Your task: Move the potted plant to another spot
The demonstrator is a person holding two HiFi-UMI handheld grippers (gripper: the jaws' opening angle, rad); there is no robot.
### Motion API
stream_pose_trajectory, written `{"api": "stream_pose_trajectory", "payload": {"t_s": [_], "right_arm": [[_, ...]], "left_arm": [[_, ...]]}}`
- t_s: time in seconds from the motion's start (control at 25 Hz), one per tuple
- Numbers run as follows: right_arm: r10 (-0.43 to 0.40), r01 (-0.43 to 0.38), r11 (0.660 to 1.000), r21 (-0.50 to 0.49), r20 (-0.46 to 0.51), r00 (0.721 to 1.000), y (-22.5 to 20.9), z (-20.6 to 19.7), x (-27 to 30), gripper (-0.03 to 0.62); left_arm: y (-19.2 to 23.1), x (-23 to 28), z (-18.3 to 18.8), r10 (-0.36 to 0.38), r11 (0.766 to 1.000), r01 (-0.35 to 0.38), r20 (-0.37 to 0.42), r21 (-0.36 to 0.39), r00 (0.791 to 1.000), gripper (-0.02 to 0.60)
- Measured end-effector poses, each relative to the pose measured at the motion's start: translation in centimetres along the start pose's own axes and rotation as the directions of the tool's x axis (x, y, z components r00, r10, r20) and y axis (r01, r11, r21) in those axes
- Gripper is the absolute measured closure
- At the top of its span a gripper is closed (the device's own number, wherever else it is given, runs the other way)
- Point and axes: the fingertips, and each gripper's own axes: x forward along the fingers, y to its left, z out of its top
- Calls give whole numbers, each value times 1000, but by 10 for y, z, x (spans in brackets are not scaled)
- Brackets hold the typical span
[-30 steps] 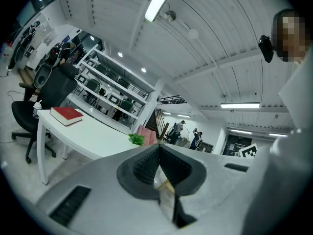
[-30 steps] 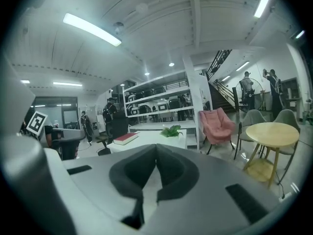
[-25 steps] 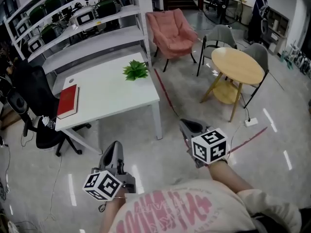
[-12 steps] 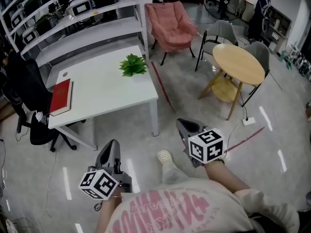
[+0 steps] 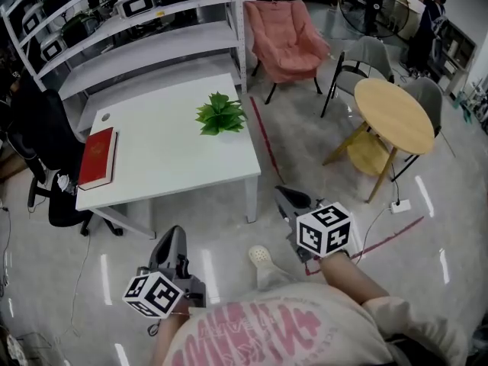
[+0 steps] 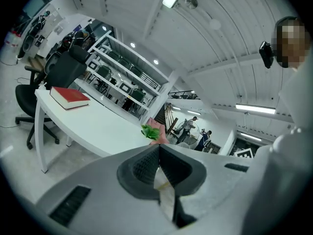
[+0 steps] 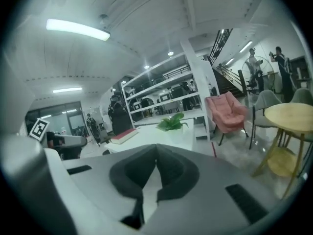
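Sitting on table [image 5: 168, 166], potted plant [image 5: 221, 113], seemingly well beyond right hand-held gripper [image 5: 284, 194].

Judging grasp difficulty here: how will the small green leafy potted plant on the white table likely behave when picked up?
The small green leafy potted plant looks little beside the red hardcover book, so it is probably light. Its spreading leaves likely bend, so gripping foliage may slip. They hide the pot, so tipping is hard to judge.
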Motion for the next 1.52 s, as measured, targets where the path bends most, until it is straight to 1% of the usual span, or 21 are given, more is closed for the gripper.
{"api": "stream_pose_trajectory", "payload": {"t_s": [0.12,0.24,0.32,0.44,0.56,0.8,0.92,1.0,1.04,1.12,1.24,1.44,1.52], "right_arm": [[90,-92,996,19,69,994,-6,29,24,588],[110,-109,994,-10,78,991,-18,51,51,588],[126,-125,992,-25,76,989,-25,61,67,588],[163,-160,986,-42,90,982,-34,74,89,588],[182,-177,982,-60,89,979,-46,82,114,588],[203,-201,974,-102,3,979,-70,71,162,588],[234,-236,970,-51,-47,971,-84,57,185,588],[262,-264,964,-14,-70,962,-93,49,198,588],[273,-274,962,-12,-78,959,-97,45,204,588],[287,-292,956,-35,-97,953,-103,39,213,588],[300,-312,946,-85,-128,945,-107,27,222,588],[335,-348,934,-79,-147,931,-110,13,238,588],[340,-358,929,-95,-163,926,-112,8,242,588]], "left_arm": [[10,23,19,42,999,-42,25,4,999,578],[20,44,37,79,997,-79,53,2,995,578],[27,56,43,98,995,-97,54,-12,994,578],[37,75,49,115,993,-113,55,-25,992,578],[45,93,53,122,992,-120,61,-32,991,578],[63,122,54,171,984,-169,45,-52,984,578],[72,135,53,200,979,-197,43,-53,979,578],[75,146,51,205,978,-203,44,-43,978,578],[76,152,50,205,978,-203,43,-38,978,578],[78,162,48,204,979,-203,40,-33,978,578],[84,171,45,224,974,-222,33,-37,974,578],[90,184,36,246,969,-245,4,-41,969,578],[92,187,29,257,965,-257,-12,-52,966,578]]}}
